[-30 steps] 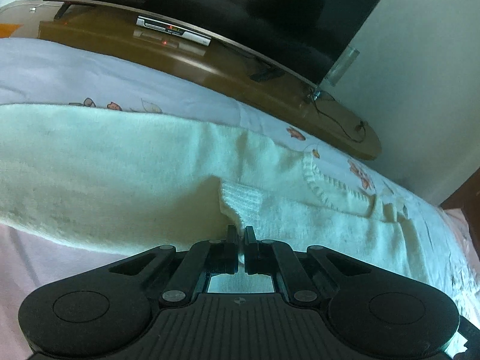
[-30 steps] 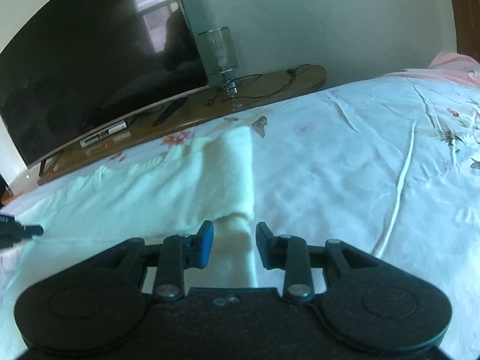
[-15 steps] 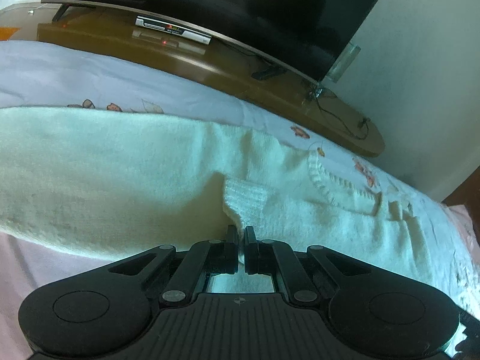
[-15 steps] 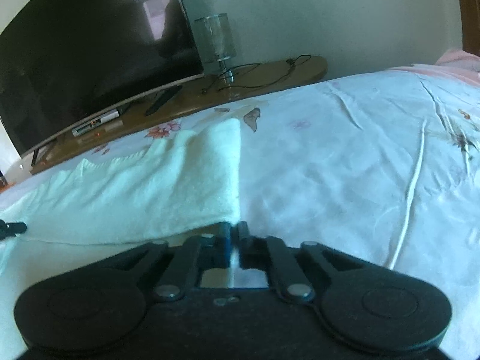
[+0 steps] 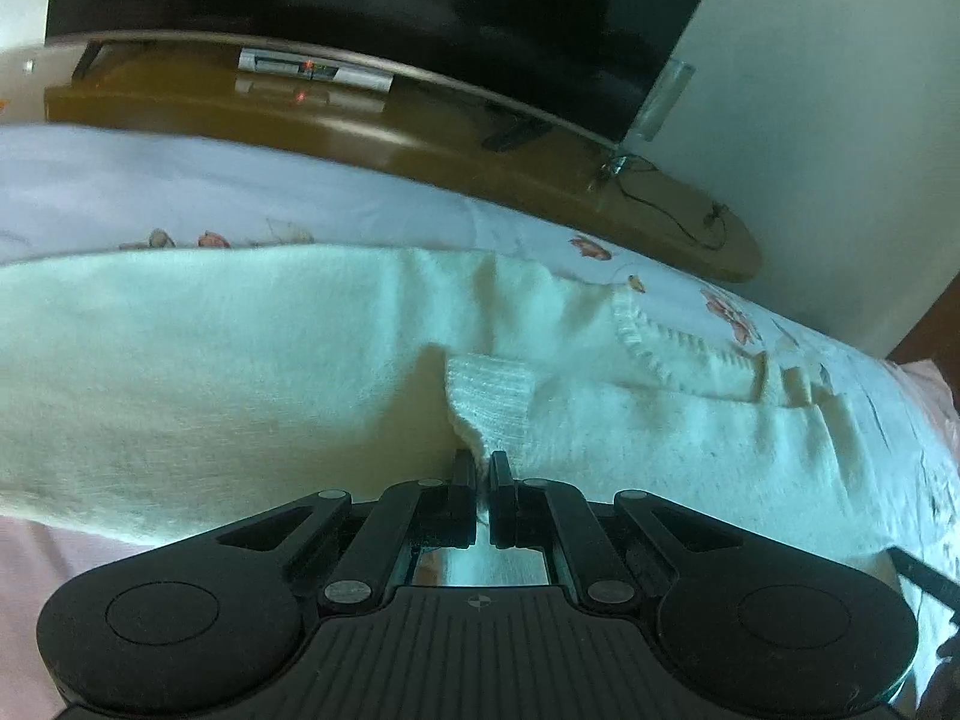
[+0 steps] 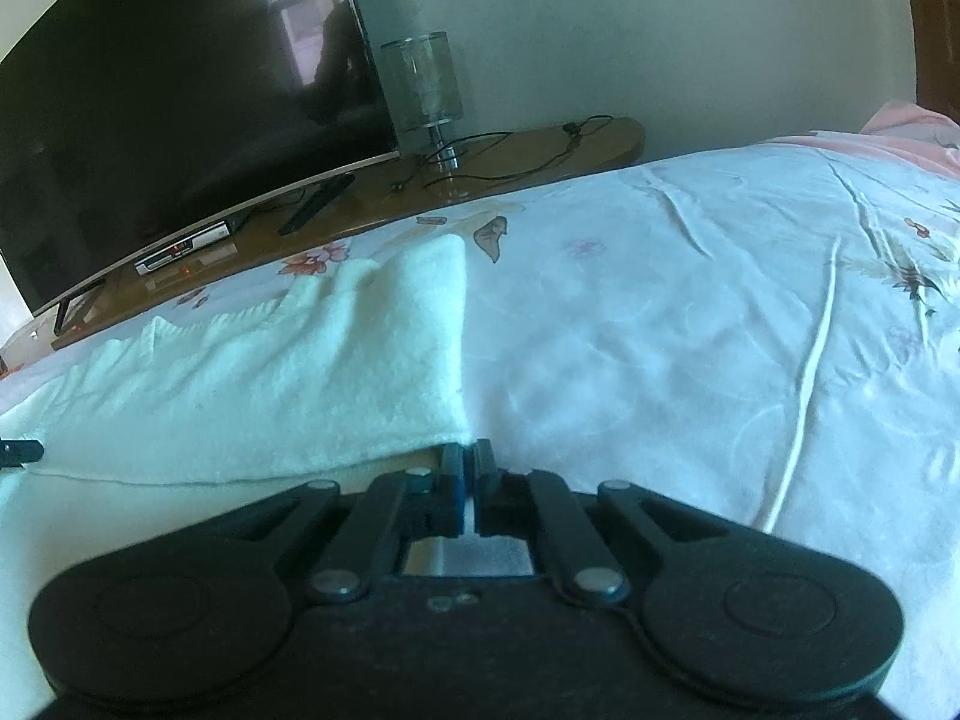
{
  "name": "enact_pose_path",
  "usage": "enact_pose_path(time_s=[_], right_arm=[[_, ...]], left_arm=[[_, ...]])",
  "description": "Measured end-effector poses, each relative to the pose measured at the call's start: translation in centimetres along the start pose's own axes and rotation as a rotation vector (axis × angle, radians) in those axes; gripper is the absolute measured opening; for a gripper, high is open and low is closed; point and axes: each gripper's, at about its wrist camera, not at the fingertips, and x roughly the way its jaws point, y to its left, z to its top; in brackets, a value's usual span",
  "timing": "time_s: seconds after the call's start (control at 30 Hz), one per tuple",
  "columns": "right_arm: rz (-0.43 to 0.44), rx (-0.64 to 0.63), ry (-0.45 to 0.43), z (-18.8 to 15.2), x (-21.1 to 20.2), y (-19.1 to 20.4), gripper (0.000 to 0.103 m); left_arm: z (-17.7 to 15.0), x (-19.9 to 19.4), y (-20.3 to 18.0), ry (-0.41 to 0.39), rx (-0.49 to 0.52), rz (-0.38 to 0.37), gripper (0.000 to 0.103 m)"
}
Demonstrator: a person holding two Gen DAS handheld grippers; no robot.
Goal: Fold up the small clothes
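Observation:
A cream knitted sweater (image 5: 240, 360) lies spread across the bed. My left gripper (image 5: 483, 462) is shut on a ribbed cuff (image 5: 489, 402) of the sweater, which lies over the body. In the right wrist view the sweater (image 6: 288, 384) lies to the left, and my right gripper (image 6: 468, 456) is shut on its near right corner, holding a folded layer slightly raised. The left gripper's tip (image 6: 21, 451) shows at the left edge.
The bed has a white floral sheet (image 6: 690, 324). Beyond its far edge stand a brown TV bench (image 5: 420, 150), a dark TV (image 6: 180, 120), a set-top box (image 5: 312, 69) and a glass lamp (image 6: 426, 90) with cables. A pink cover (image 6: 900, 138) lies at far right.
My right gripper has closed on the sweater's corner; it was open around it one second ago. The left gripper stays shut on the cuff and has shifted slightly.

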Motion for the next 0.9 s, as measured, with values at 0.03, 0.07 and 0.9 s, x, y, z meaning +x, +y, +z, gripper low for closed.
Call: enact_pose_path(time_s=[0.03, 0.07, 0.9], right_arm=[[0.000, -0.002, 0.001, 0.0, 0.0, 0.0, 0.003], [0.002, -0.003, 0.002, 0.1, 0.0, 0.0, 0.003], [0.079, 0.015, -0.101, 4.6, 1.6, 0.2, 0.023]], left_arm=[[-0.3, -0.3, 0.0, -0.005, 0.005, 0.003, 0.004], [-0.6, -0.4, 0.1, -0.003, 0.000, -0.003, 0.004], [0.3, 0.9, -0.8, -0.070, -0.019, 0.097, 0.004]])
